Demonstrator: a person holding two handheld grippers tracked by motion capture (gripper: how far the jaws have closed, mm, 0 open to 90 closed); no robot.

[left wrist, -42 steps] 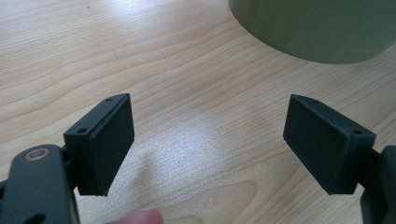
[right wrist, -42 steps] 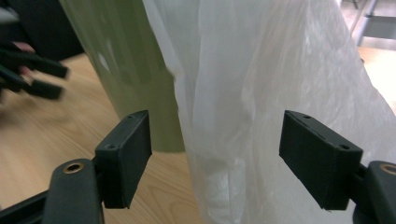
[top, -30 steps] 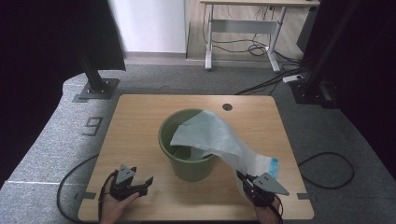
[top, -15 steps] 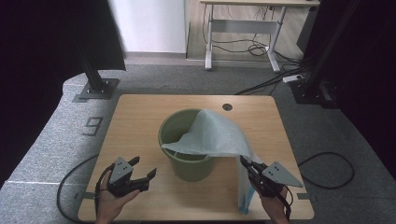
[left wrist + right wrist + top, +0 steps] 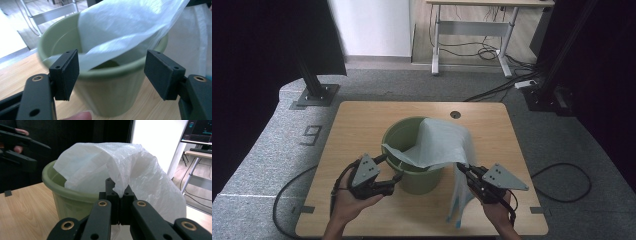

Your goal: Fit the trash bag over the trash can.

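A green bucket stands mid-table with a thin white plastic bag draped over its rim and hanging down its right side. My right gripper is at the bucket's front right, shut on a fold of the bag, pinched between its jaws. My left gripper is at the bucket's front left. Its jaws have just been closing and still stand wide apart. The bucket's rim and the bag's edge show between them, and the pads touch neither.
The wooden table has a round hole near its far edge. Black stands rise at the left and right of the table. A cable loops on the grey floor, and a desk frame stands behind.
Both grippers have risen and closed in on the bucket. The bag, earlier stretched out toward the front right, now hangs bunched beside the bucket from the right gripper.
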